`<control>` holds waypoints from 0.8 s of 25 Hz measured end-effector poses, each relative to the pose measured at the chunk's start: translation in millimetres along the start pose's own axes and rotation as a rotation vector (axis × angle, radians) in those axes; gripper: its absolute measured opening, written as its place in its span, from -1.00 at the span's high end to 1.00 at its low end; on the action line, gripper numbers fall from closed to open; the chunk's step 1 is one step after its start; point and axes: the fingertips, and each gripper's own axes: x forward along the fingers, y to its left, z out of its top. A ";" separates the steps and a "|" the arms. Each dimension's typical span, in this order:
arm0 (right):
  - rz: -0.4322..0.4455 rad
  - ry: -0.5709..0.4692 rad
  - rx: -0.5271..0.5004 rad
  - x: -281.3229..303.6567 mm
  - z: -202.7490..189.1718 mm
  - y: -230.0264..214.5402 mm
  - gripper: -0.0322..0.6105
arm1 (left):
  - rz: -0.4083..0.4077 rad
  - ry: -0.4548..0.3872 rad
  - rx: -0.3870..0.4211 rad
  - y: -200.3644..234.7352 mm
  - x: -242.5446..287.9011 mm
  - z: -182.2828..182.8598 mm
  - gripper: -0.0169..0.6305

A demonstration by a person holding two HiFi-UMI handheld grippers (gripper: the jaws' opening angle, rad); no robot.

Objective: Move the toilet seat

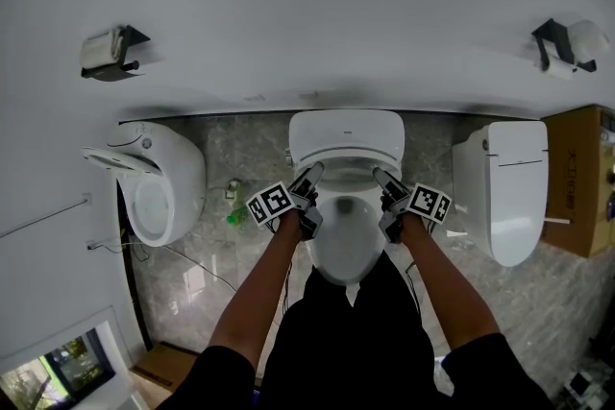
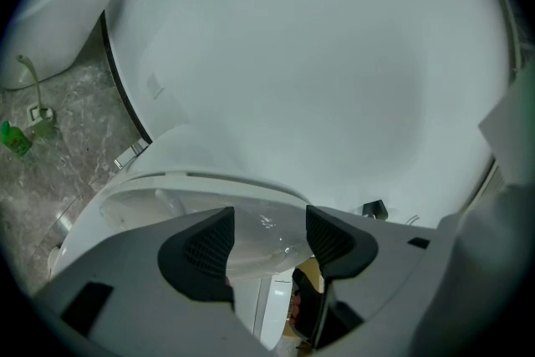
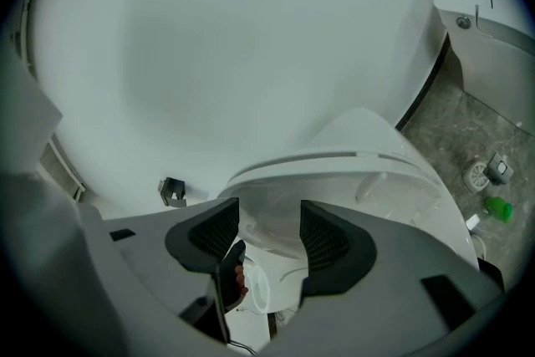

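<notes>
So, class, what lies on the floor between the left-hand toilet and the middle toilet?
In the head view, a small green object and a pale fitting just beyond it.

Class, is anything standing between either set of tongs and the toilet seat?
Nothing visible does. The left tongs and the right tongs each grip the toilet seat at its rim, one on either side of the bowl.

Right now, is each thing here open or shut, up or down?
toilet seat: tipped up off its bowl, with a tool on each side.
left tool: shut on the toilet seat's edge.
right tool: shut on the toilet seat's other edge.
left toilet: lid up, bowl open.
right toilet: lid down.
left paper roll: hanging on its wall holder.
right paper roll: hanging on its wall holder.
</notes>
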 end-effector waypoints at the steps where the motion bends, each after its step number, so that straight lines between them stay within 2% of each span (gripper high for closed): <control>1: -0.002 -0.003 0.000 0.7 0.3 -0.1 0.15 | -0.003 0.003 0.003 -1.1 1.5 0.5 0.09; 10: -0.020 0.000 -0.067 0.5 5.9 4.9 0.15 | -0.015 0.021 0.071 -13.8 0.0 1.9 0.09; 16: -0.019 -0.001 -0.245 -11.4 2.3 38.0 0.15 | 0.007 0.042 0.188 -26.1 -26.6 -6.8 0.14; 20: -0.001 0.016 -0.376 -33.0 -18.5 63.3 0.15 | 0.011 0.035 0.274 -40.3 -53.2 -16.0 0.18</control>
